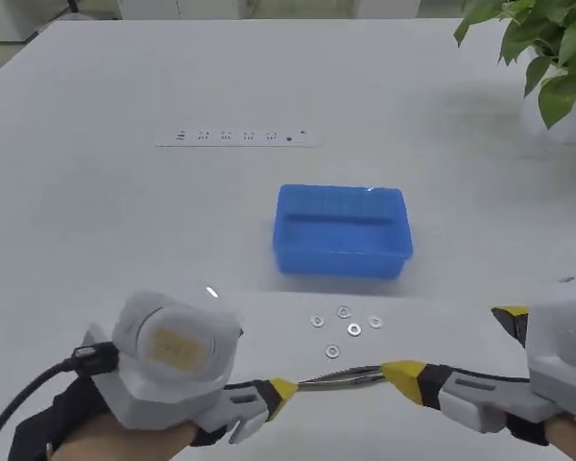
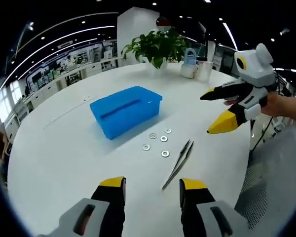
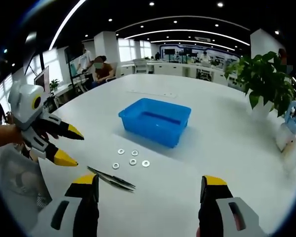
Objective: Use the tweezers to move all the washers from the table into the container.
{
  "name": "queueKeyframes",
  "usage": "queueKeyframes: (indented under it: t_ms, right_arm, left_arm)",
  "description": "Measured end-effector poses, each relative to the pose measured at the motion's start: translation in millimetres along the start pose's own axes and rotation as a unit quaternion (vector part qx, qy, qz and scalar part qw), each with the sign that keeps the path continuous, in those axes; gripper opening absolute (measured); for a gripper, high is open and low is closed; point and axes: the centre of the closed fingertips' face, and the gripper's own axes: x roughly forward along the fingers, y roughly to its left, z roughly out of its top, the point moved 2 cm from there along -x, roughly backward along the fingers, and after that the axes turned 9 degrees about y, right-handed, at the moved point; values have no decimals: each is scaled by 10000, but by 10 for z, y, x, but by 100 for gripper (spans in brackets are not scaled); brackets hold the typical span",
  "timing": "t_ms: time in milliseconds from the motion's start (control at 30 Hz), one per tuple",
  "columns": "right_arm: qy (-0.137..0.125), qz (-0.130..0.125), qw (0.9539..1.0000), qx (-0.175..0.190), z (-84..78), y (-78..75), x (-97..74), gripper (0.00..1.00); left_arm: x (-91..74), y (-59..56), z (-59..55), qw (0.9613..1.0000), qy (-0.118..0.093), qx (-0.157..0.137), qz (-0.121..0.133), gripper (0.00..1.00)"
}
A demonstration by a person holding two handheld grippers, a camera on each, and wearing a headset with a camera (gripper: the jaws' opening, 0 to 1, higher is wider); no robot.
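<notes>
My L gripper (image 2: 153, 183) and R gripper (image 3: 147, 181) — jaws apart, empty; slim metal tweezers (image 2: 179, 158) lie btwn them, five steel washers (image 2: 164, 138) near blue plastic container (image 2: 126, 111).

Table (image 1: 96, 221): smooth, matt top with a faint sheen.
Container (image 1: 342, 259): smooth plastic, slightly glossy walls.
Washers (image 1: 353, 329): bright, shiny metal.
Tweezers (image 1: 341, 377): metal, smooth, duller and darker than the washers.
Left gripper (image 2: 153, 183): hard plastic, pale matt shell, smooth jaw tips.
Right gripper (image 3: 150, 180): the same matt plastic shell and smooth tips.
Power strip (image 1: 238, 137): matt plastic.
Plant (image 1: 547, 48): lightly glossy leaves.
</notes>
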Motion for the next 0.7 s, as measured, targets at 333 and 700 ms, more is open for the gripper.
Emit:
queueKeyframes:
  t_ms: [333,700]
  right_arm:
    - [-3,331,9994,-50,-21,192,-6,52]
    - [148,761,9965,-324,-63,454,63,32]
  left_arm:
    - [237,-137,-102,9939,462,918,-388,11]
    - [310,-216,-157,9847,614,1524,-581,2]
